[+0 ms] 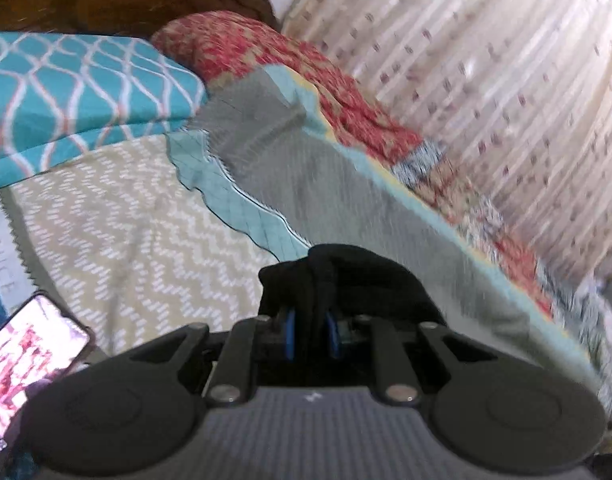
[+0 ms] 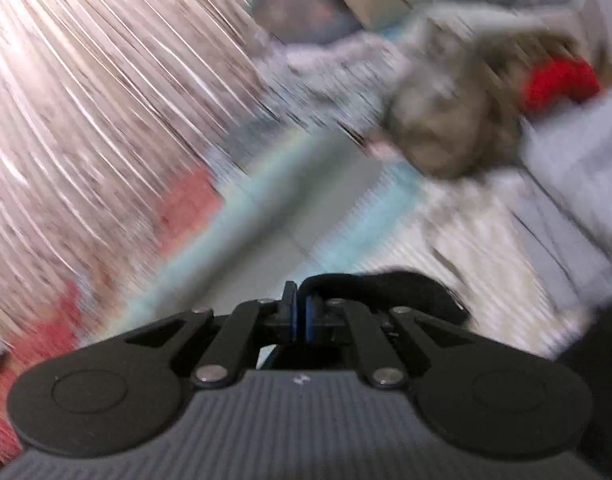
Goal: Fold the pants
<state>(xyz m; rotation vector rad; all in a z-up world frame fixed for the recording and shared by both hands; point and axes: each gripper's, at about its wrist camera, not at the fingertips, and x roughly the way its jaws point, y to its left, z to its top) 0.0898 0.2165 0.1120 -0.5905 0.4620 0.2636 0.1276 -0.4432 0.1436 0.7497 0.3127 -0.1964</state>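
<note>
Black pants (image 1: 338, 276) are pinched in both grippers: left gripper (image 1: 312, 334) clamped on a bunched fold, right gripper (image 2: 301, 314) shut tight on a thin edge trailing off to its right. I judge the two-point hold keeps the fabric spread for a fold. Below is the grey blanket (image 1: 346, 208); curtain (image 1: 486, 80) crowds one bed edge, phone (image 1: 29, 356) lies near the left, open zigzag bedspread (image 1: 117, 232) between.

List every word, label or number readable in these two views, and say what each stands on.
"NICE" – pale grey band of fabric at the left edge of the left wrist view, lettering running up the band.
Phone screen: a pink and white picture; any text is too blurred to read.
Small white mark on each gripper body: too small to read.
Right wrist view: nothing readable; motion blur.
</note>
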